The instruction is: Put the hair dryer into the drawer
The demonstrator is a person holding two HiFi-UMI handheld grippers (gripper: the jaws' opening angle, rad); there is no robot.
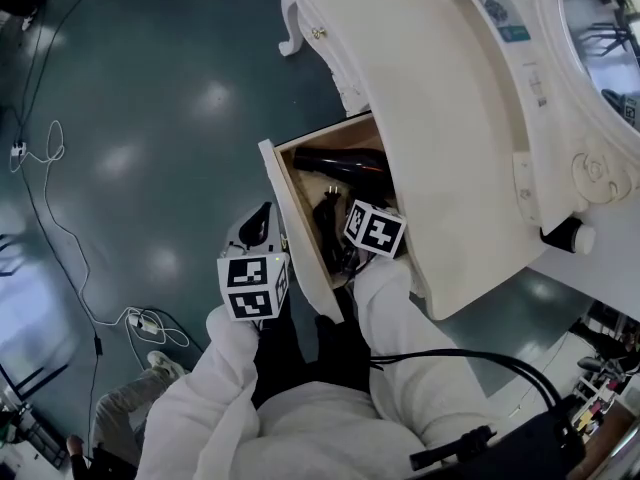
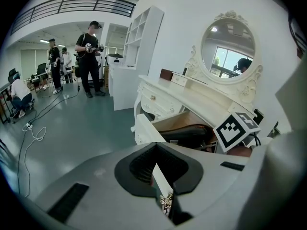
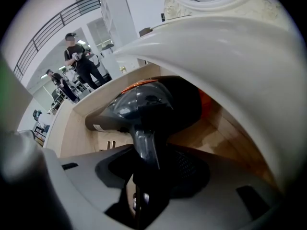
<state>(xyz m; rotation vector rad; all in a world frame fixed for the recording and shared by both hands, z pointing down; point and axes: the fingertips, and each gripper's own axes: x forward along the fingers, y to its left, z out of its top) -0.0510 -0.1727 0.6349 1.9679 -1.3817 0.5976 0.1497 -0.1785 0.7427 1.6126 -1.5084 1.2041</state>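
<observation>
The black hair dryer (image 1: 335,163) lies inside the open wooden drawer (image 1: 300,223) of the white dressing table (image 1: 440,98), with its black cord (image 1: 330,213) bunched beside it. My right gripper (image 3: 151,169) reaches down into the drawer, its marker cube (image 1: 375,230) above the opening. The jaws stand wide and open around the dryer's handle (image 3: 146,143), and the pads are clear of it. My left gripper (image 2: 160,176) is shut on the top edge of the white drawer front (image 2: 144,131), just above its ornate metal pull (image 2: 166,203). Its marker cube (image 1: 253,283) sits left of the drawer.
An oval mirror (image 2: 228,44) stands on the table top. Several people (image 2: 88,56) stand far off across the green floor. Cables (image 1: 50,148) and a power strip (image 1: 145,323) lie on the floor to my left. The table's overhang (image 3: 230,61) hangs close over the drawer.
</observation>
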